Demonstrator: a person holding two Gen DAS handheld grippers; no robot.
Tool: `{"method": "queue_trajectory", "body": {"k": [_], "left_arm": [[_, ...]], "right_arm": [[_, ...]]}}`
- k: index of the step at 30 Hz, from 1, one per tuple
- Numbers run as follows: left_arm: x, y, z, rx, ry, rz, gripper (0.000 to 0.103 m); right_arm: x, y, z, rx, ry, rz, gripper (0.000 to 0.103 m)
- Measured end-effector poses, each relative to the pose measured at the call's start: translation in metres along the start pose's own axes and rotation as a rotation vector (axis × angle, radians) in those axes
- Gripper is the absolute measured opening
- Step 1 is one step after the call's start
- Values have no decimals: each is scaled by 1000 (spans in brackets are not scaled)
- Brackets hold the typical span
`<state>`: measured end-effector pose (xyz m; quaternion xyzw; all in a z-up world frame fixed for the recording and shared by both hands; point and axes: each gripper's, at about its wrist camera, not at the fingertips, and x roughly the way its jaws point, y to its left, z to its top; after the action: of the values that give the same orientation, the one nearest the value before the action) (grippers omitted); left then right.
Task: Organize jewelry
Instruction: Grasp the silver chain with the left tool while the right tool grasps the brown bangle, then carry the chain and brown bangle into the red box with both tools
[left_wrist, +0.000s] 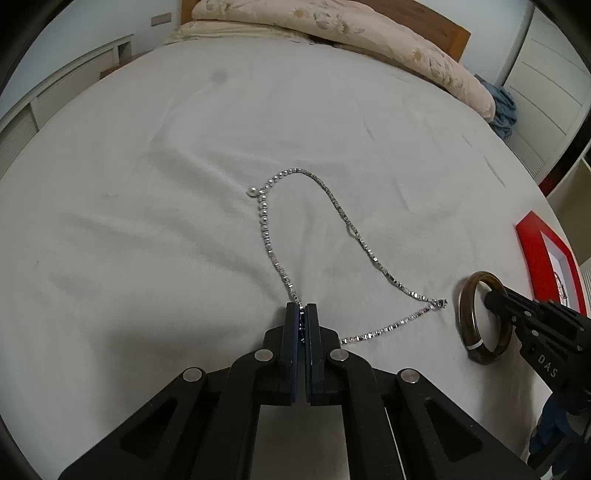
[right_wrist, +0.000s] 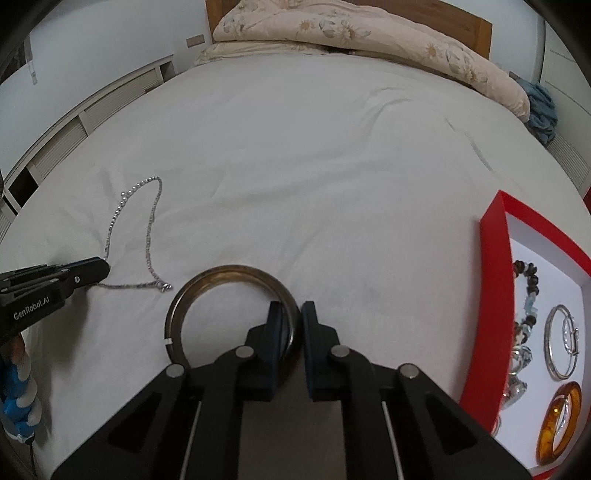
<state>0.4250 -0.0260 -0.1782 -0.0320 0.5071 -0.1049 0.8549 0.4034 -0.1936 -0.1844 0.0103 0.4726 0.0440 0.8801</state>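
Note:
A silver chain necklace (left_wrist: 332, 206) with pearl-like beads lies in a loop on the white bed sheet (left_wrist: 147, 184). My left gripper (left_wrist: 302, 314) is shut on the necklace near its lower end; it also shows in the right wrist view (right_wrist: 105, 269), with the necklace (right_wrist: 151, 221). A brown bangle (right_wrist: 207, 284) stands against the sheet. My right gripper (right_wrist: 291, 314) is shut on the bangle's rim, one finger inside the ring. The bangle (left_wrist: 476, 350) and the right gripper (left_wrist: 493, 299) also show at the right of the left wrist view.
A red box (right_wrist: 491, 295) with a white inside sits at the right, holding a bead bracelet (right_wrist: 528, 295), silver bangles (right_wrist: 561, 339) and an amber bangle (right_wrist: 557, 424). A floral duvet (right_wrist: 351, 33) lies at the headboard. White cabinets stand to the left.

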Motion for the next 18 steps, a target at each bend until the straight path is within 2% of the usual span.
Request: {"method": "queue_trajectory", "body": {"k": [6, 18], "left_arm": [[-14, 3, -13, 14, -29, 42, 2], [-55, -11, -7, 59, -130, 88, 2]], "right_arm": [[-14, 7, -3, -45, -48, -27, 9], [-61, 19, 4, -81, -146, -70, 9]]}}
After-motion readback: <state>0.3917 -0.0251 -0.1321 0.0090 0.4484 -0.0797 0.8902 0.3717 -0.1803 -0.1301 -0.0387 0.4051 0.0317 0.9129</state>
